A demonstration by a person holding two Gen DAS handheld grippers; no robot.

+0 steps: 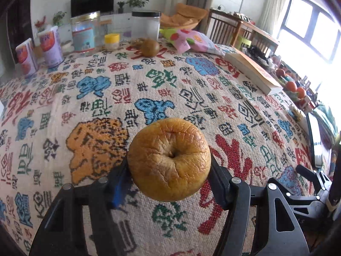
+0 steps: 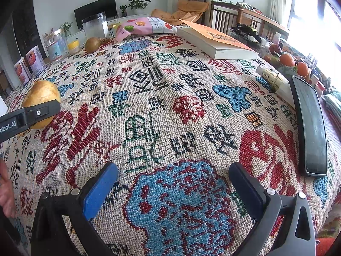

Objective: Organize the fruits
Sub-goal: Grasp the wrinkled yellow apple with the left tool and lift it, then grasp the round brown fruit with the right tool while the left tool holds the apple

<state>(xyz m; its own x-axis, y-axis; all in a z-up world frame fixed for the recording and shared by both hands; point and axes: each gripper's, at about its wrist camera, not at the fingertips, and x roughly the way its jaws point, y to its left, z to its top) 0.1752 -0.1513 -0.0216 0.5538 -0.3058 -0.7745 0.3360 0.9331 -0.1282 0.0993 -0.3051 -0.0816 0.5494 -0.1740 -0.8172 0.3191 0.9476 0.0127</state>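
I see a wrinkled, matt, leathery-skinned yellow fruit (image 1: 169, 159) pressed between my left gripper (image 1: 169, 170)'s matt black plastic fingers, one faced with a blue rubbery-looking pad. Under it the tablecloth (image 2: 170, 106) is coarse woven cloth, rough and dull. On my right side lie a glossy black phone (image 2: 310, 128), a paper-paged book (image 2: 217, 40) and a shiny gold-banded tube (image 2: 273, 79).

Black tongs (image 2: 173, 188), blue pads (image 2: 100, 189), silver screws
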